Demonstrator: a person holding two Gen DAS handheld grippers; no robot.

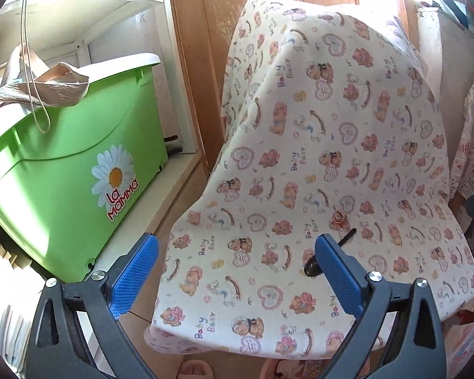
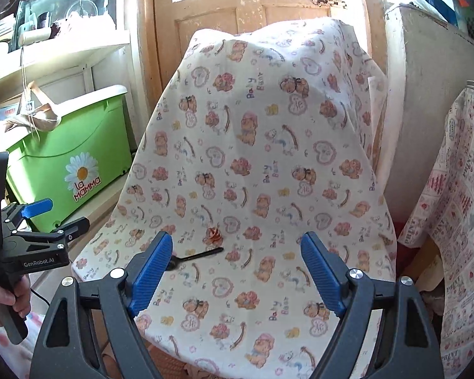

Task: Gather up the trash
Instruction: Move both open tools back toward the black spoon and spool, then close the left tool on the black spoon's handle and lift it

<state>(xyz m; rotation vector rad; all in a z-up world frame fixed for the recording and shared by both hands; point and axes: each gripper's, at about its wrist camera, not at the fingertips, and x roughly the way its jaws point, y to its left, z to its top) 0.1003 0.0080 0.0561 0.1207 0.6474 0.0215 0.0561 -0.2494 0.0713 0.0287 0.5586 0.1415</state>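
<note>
Over bear-print cloth (image 2: 268, 158): left claw (image 1: 237, 278), right claw (image 2: 237, 271) wide, empty.

Wrapper (image 2: 214, 234) on draped chair seat (image 2: 268, 189), spoon (image 2: 196, 256) just before it; bin (image 2: 69, 158) left.

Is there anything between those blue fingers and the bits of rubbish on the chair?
Nothing visible. The orange wrapper and black spoon lie bare on the chair's cloth; the right gripper and left gripper are open and empty.
</note>
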